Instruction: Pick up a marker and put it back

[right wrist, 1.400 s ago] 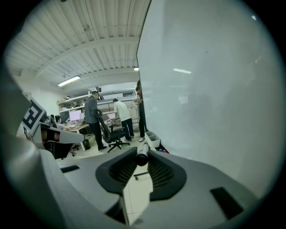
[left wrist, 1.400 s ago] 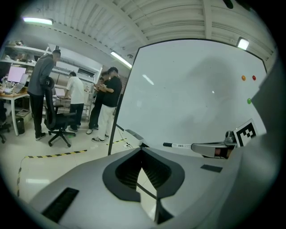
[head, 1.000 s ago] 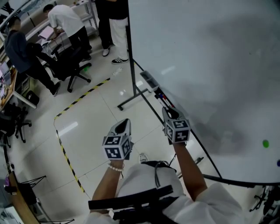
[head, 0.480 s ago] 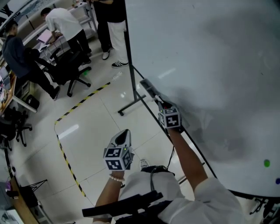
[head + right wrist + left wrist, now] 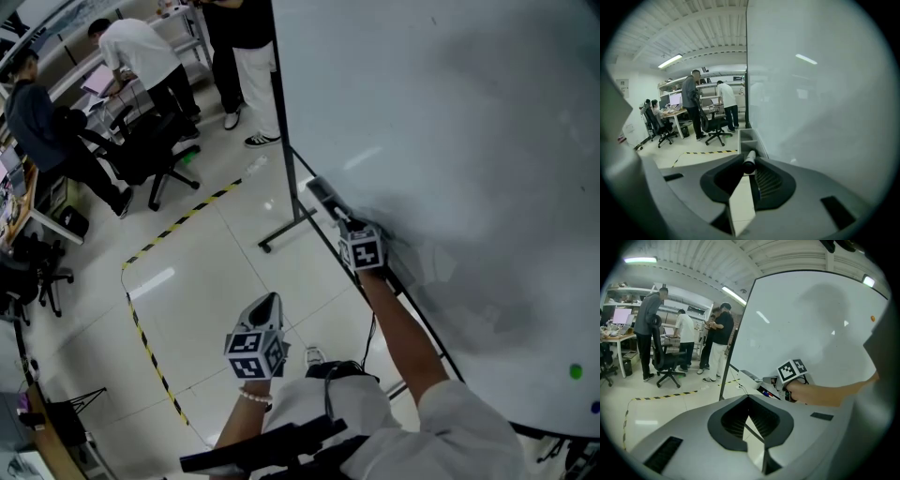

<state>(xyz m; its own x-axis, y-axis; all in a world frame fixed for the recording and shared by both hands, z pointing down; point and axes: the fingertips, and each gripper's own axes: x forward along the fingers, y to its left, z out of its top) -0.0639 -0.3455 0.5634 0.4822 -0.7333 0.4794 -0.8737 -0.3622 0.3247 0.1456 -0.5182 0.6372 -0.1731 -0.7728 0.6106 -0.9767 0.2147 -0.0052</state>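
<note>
The marker is gripped between the narrowly set jaws of the right hand-held gripper, with its dark end pointing forward along the jaws. That gripper is held low at the foot of the whiteboard, just over the tray that runs along the board's lower edge. Whether the marker touches the tray cannot be told. In the left gripper view, further markers are seen lying in the tray, just beside the right gripper's cube. The left hand-held gripper is held apart from the board, over the floor. Its jaws are drawn together and nothing is between them. People and chairs are seen far off across the floor.
</note>
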